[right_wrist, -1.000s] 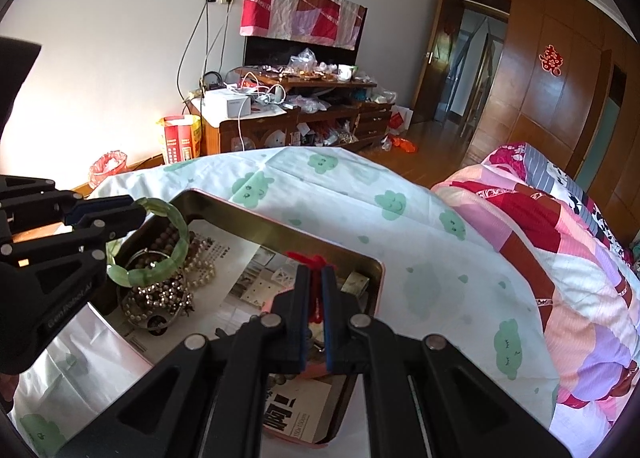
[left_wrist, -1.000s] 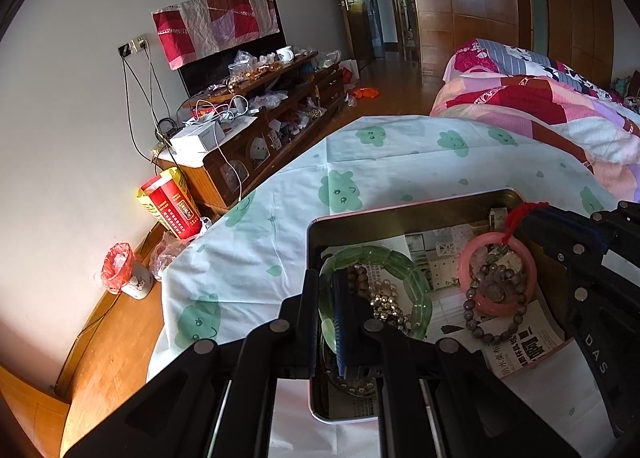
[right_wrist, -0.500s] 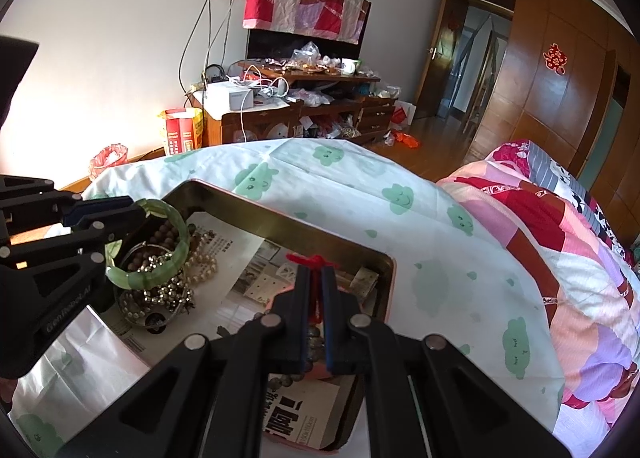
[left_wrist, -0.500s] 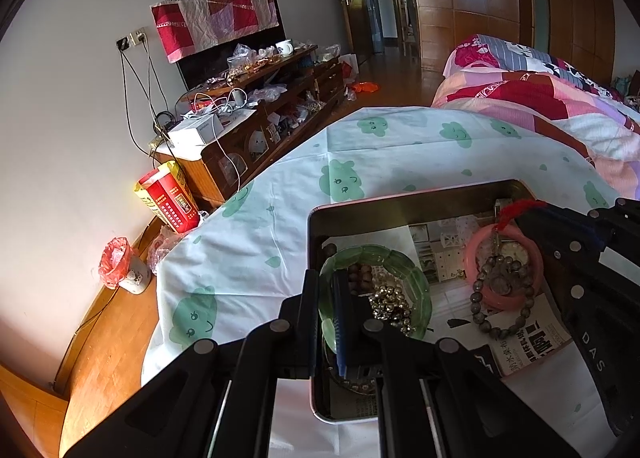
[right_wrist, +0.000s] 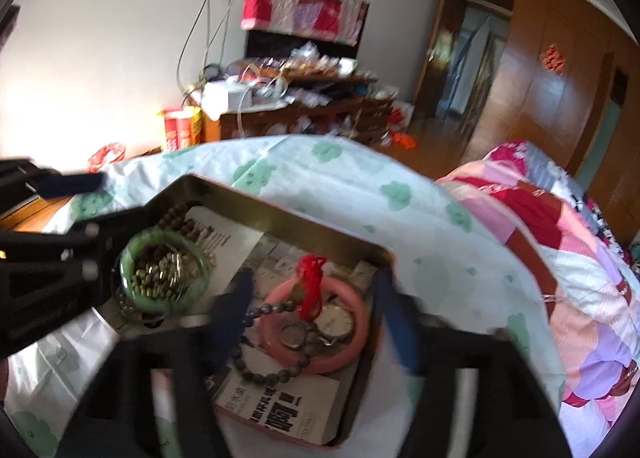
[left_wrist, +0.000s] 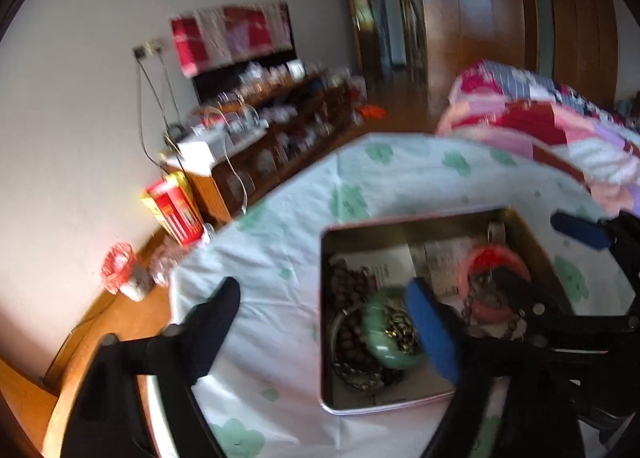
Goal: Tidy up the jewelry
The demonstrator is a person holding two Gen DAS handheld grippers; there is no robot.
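**Both grippers let go over the tin**

The shallow rectangular metal tin [right_wrist: 288, 223] lies on the white bedsheet printed with green clouds [right_wrist: 360, 185], and everything here is placed by it. A second ago both grippers were pressed together, each pinching a bangle; now both have just been opening.

The left gripper [left_wrist: 324, 322] stands with its jaws spread wide: one black finger hangs outside the tin's left wall over the sheet, the blue-padded one inside the tin. The smooth green jade-like bangle [left_wrist: 390, 342], earlier clamped between those fingers, now lies free in the tin's near left part, on a heap of dark brown and metallic beads [left_wrist: 352, 322], touching no pad that can be made out.

The right gripper [right_wrist: 316, 314] has its jaws apart as well, less widely. The round pink bangle [right_wrist: 320, 326] sits loose between its blue pads at the tin's near right part, resting on printed paper [right_wrist: 296, 406]. Inside its ring lie a round watch face [right_wrist: 334, 324] and a red tassel [right_wrist: 310, 282], with a string of grey-brown beads [right_wrist: 268, 370] draped across its near edge.

Both views are blurred by motion, unlike the sharp earlier frames.
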